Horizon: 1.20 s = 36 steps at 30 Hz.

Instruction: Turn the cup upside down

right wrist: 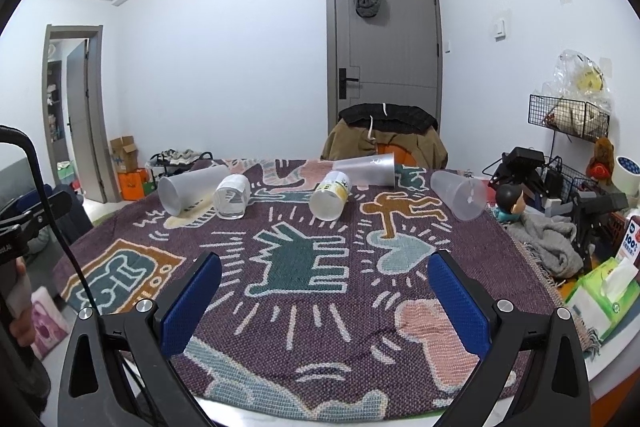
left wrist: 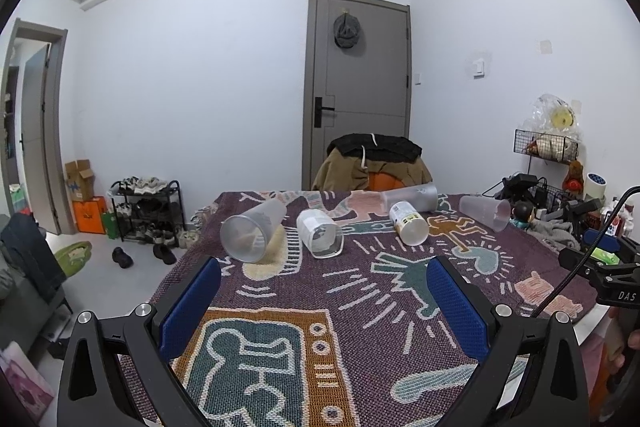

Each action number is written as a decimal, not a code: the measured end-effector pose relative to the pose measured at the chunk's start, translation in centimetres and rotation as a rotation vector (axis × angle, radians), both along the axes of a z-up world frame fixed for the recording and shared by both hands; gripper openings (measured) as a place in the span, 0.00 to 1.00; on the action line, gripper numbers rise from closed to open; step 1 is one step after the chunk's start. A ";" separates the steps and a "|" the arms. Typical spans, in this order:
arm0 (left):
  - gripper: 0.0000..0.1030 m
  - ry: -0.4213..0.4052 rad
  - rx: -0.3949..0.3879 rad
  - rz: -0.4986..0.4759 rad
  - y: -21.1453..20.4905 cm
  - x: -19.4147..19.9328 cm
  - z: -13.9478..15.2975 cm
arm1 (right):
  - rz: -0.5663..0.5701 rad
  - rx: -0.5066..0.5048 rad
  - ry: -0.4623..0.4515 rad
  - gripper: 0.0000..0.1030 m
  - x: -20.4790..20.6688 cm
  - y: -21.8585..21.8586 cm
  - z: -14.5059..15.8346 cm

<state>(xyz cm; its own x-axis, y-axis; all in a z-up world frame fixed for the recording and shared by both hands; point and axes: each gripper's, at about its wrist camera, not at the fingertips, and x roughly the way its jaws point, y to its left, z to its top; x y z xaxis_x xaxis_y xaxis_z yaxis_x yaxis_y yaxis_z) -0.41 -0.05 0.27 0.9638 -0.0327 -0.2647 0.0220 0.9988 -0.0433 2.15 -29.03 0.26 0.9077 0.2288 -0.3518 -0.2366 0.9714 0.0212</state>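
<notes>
Patterned tablecloth [right wrist: 320, 307], toppled cups [right wrist: 328, 197] well beyond both spread, empty claws [left wrist: 324, 301] [right wrist: 325, 297]

White walls are broken by a closed grey panelled door [left wrist: 358, 63]; a clothes-draped chair [left wrist: 372, 163] stands before it, and a black shoe rack [left wrist: 146, 211] stands to its left.
</notes>
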 end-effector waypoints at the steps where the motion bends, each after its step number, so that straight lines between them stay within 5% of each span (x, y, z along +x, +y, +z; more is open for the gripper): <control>1: 1.00 0.001 -0.001 0.002 0.0 0.0 0.0 | -0.001 0.001 0.001 1.00 0.1 0.0 0.0; 20: 1.00 0.024 -0.004 -0.004 1.3 1.3 0.2 | -0.026 -0.037 -0.025 1.00 2.7 0.5 1.4; 29: 1.00 0.014 0.040 0.013 2.5 3.0 1.4 | 0.000 -0.099 0.005 1.00 8.0 0.8 2.2; 36: 1.00 0.041 -0.005 0.029 4.2 5.0 1.9 | 0.022 -0.141 0.056 1.00 12.6 0.2 2.1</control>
<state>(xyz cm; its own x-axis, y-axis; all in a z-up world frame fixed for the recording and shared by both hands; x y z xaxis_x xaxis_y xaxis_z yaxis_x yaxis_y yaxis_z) 4.61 4.10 2.21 0.9528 -0.0067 -0.3035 -0.0085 0.9988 -0.0488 14.76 -28.80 2.34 0.8812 0.1930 -0.4316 -0.2601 0.9602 -0.1016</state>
